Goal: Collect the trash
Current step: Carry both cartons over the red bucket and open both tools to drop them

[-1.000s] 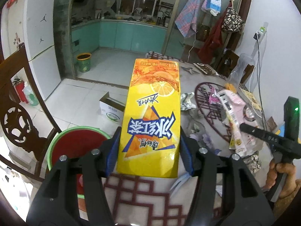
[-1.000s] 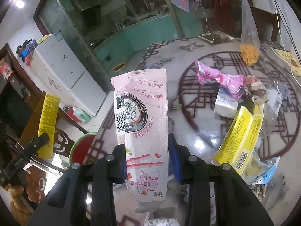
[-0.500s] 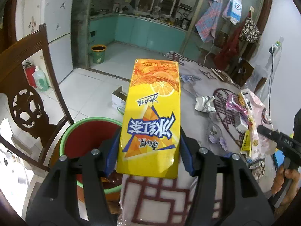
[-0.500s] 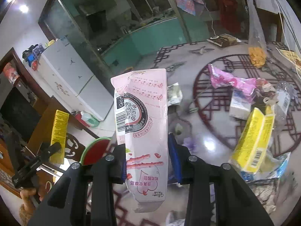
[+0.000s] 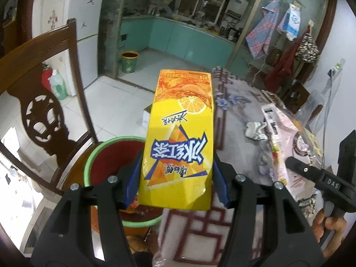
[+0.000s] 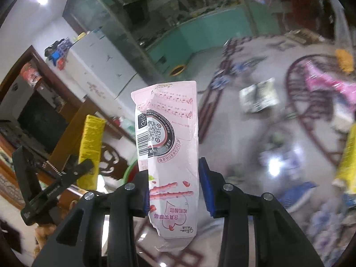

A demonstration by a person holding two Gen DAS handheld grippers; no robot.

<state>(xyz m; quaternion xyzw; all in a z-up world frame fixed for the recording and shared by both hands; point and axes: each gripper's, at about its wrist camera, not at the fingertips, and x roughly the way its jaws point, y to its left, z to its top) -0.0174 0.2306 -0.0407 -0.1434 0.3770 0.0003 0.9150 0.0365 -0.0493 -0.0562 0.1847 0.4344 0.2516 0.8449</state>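
A yellow iced-tea drink carton (image 5: 178, 144) stands upside down between the blue pads of my left gripper (image 5: 176, 180), which is shut on it. It hangs at the table's edge, over the near rim of a red bucket with a green rim (image 5: 106, 155). My right gripper (image 6: 175, 184) is shut on a flat pink snack wrapper (image 6: 169, 144) with a barcode. In the right wrist view the left gripper (image 6: 66, 173) and its carton (image 6: 91, 146) are at the left, and a sliver of the bucket (image 6: 131, 169) shows behind the wrapper.
A carved wooden chair (image 5: 44, 111) stands left of the bucket. The patterned table (image 5: 240, 102) carries more litter: crumpled white paper (image 5: 255, 130), another yellow carton (image 6: 347, 155), a bright pink wrapper (image 6: 329, 84). A cardboard box (image 5: 146, 115) and a green bin (image 5: 129, 61) are on the floor.
Both grippers have swung left towards the table edge with their loads. The bucket now lies closer under the yellow carton. The right wrist view is blurred by motion.
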